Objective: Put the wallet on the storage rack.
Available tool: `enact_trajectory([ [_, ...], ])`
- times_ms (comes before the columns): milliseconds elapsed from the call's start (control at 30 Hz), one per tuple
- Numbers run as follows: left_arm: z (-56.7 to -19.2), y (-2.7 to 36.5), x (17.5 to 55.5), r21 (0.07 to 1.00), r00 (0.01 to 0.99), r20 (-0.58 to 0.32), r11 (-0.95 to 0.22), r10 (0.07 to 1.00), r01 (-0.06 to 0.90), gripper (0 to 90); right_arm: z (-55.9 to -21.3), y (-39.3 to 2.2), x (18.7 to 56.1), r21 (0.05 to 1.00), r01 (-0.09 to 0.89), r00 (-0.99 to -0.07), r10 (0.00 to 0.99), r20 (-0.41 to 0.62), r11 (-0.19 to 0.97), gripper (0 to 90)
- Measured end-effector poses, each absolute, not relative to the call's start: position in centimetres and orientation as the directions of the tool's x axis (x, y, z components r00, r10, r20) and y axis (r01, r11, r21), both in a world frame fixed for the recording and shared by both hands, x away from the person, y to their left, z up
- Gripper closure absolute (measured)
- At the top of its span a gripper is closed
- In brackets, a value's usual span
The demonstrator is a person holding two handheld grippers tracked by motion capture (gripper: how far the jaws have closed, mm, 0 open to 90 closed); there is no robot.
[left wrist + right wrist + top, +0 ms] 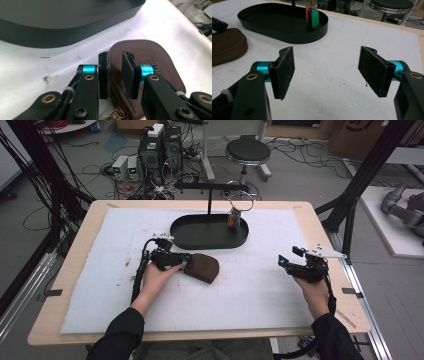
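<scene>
The left gripper (184,263) has its jaws clamped on the near edge of the brown zip pouch (202,267), which lies flat on the white mat (100,290) just in front of the black oval tray (192,242). Coloured key tags (234,220) hang from the stand down into the tray's right end. Well to the right, the right gripper (289,260) rests with jaws spread wide, holding nothing.

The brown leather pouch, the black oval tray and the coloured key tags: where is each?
brown leather pouch (204,267): high view, middle of its top face.
black oval tray (209,243): high view, front wall.
coloured key tags (314,19): right gripper view, the green tag's face.
</scene>
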State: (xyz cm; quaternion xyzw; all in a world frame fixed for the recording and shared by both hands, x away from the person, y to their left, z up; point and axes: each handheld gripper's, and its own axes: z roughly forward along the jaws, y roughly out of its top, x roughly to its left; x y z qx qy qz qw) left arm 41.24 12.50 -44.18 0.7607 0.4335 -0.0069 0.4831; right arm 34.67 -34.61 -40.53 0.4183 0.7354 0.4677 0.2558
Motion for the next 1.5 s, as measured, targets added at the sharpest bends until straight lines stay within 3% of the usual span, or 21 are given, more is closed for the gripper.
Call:
enact_trajectory([
  [133,-43.8,12.0,40.7,0.757,0.665,-0.406,-0.177,0.626,0.629,83.1,-40.4,-34.6,34.6,0.903,0.374,-0.518,0.855,0.013,0.213,30.9],
  [433,-41.9,11.2,38.5,0.826,0.749,-0.347,-0.195,0.564,0.53,86.1,-40.2,-34.4,34.5,0.907,0.361,-0.525,0.851,0.004,0.218,32.2],
  [567,-40.7,11.0,37.3,0.866,0.802,-0.266,-0.232,0.534,0.442,86.4,-39.9,-33.8,34.3,0.913,0.344,-0.546,0.837,0.005,0.22,32.2],
  [700,-39.5,10.7,35.6,0.905,0.865,-0.123,-0.303,0.487,0.3,86.6,-39.6,-32.9,34.1,0.92,0.317,-0.591,0.807,0.0,0.232,32.2],
  [800,-39.3,10.7,34.3,0.927,0.894,-0.051,-0.311,0.446,0.208,86.8,-39.5,-31.9,34.0,0.923,0.297,-0.648,0.761,0.005,0.247,31.7],
  [1000,-39.2,11.6,32.7,0.934,0.926,0.015,-0.335,0.377,0.122,87.2,-39.5,-29.6,33.9,0.918,0.265,-0.759,0.652,0.009,0.296,30.7],
  [1500,-39.7,13.2,30.9,0.932,0.958,0.042,-0.358,0.282,0.065,88.4,-41.2,-22.8,34.0,0.887,0.243,-0.925,0.37,0.09,0.392,29.1],
])
